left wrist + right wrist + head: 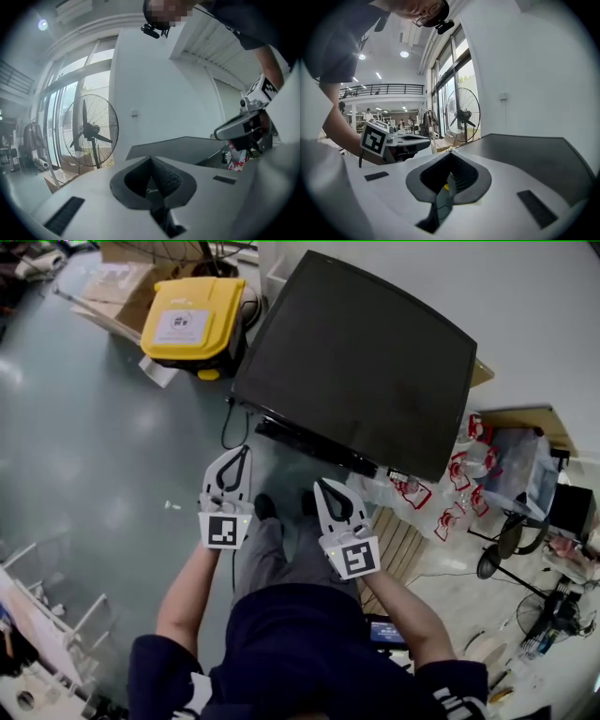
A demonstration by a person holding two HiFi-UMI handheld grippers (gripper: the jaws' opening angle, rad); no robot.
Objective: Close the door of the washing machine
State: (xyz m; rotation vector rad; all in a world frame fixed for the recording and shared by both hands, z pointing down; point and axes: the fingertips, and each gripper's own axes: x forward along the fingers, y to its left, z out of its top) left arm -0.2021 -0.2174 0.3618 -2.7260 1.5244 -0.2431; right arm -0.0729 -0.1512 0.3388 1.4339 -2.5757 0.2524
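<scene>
Black and flat-topped, the boxy washing machine [366, 362] stands just beyond my feet, against the white wall [548, 306] on the far right. Its dark top panel lies level, with a narrow front strip along the near edge. From above I cannot make out the door itself.

I hold both tools up in front of me, side by side and apart from the machine. My white left gripper [242, 454] has its jaws pressed together at the tips with nothing between them; through the gap behind the tips I see only the machine's dark front. My white right gripper [320, 486] is just beside it on the right, and its jaws also meet at the tips, gripping nothing.

On the glossy grey-green floor [94, 427], far to the left, sits a yellow plastic case with a white label [192, 320]. Clear packets with red print [452, 510] lie on the floor near the machine's right corner. A black pedestal fan [90, 129] stands by the tall windows, beyond the machine's left side.
</scene>
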